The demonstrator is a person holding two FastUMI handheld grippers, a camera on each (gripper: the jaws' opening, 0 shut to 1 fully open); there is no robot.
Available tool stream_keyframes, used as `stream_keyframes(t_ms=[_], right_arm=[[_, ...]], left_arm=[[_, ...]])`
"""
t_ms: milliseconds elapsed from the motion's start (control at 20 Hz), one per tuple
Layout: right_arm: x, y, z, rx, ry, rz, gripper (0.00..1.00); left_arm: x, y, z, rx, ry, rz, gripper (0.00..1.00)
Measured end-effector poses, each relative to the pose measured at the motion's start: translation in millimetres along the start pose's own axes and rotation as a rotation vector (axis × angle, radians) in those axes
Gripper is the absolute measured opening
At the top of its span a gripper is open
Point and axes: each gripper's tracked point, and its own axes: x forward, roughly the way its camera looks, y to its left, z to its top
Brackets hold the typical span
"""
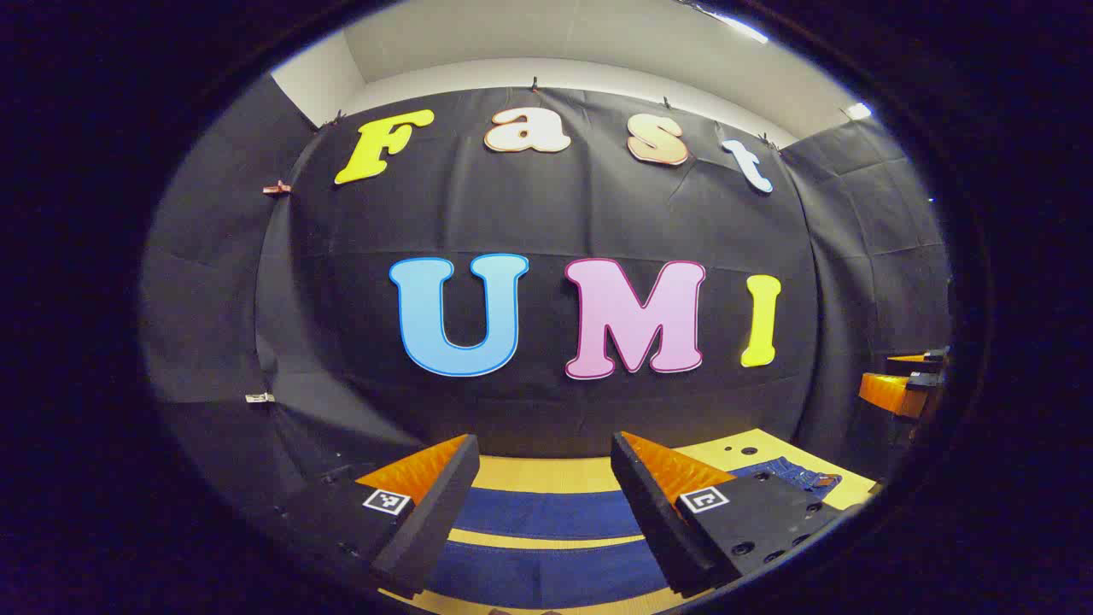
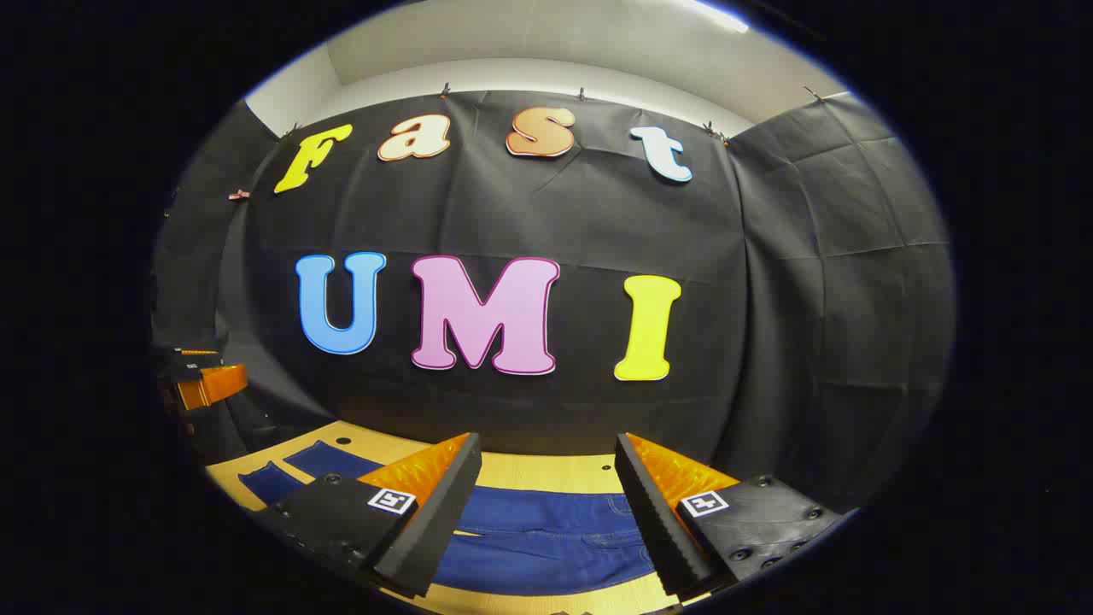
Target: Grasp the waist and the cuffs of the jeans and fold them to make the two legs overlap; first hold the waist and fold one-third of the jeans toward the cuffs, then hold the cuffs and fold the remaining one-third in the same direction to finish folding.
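Dark blue jeans point(image 1: 546, 512) lie flat on a wooden table point(image 1: 546, 474). In the left gripper view the two legs run side by side below my left gripper point(image 1: 543, 440), with a strip of table between them and the waist off to the right. My left gripper hovers above the legs, open and holding nothing. In the right gripper view the jeans point(image 2: 546, 534) show their waist and pocket area under my right gripper point(image 2: 547, 437), which is also open and above the cloth. The legs stretch away to the left.
The table point(image 2: 546, 470) ends close to the booth's black cloth wall behind it. The right gripper point(image 1: 905, 383) shows at the far right of the left gripper view. The left gripper point(image 2: 201, 377) shows at the far left of the right gripper view.
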Motion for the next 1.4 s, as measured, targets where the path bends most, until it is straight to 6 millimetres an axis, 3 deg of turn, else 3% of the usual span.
stream_keyframes(t_ms=[350,700,900,1150,1300,1400], right_arm=[[14.0,7.8,3.3,-0.001,0.011,0.015,0.96],[19.4,15.4,8.0,-0.008,0.005,0.01,0.96],[18.9,20.4,14.3,-0.015,-0.004,0.012,0.96],[20.7,20.1,7.6,-0.043,0.017,0.012,0.95],[19.1,18.3,-0.4,-0.037,0.047,0.004,0.95],[16.3,14.3,-3.6,-0.039,0.058,-0.013,0.96]], left_arm=[[12.5,1.1,-5.0,-0.044,0.027,-0.022,0.98],[15.7,16.2,-5.4,-0.019,0.031,-0.033,0.99],[14.7,29.0,-15.7,0.013,0.052,-0.052,0.98],[24.8,88.7,-52.1,0.273,0.152,-0.064,0.98],[31.4,135.7,-97.2,0.485,0.266,-0.132,0.98],[31.5,170.3,-141.5,0.607,0.362,-0.185,0.98]])
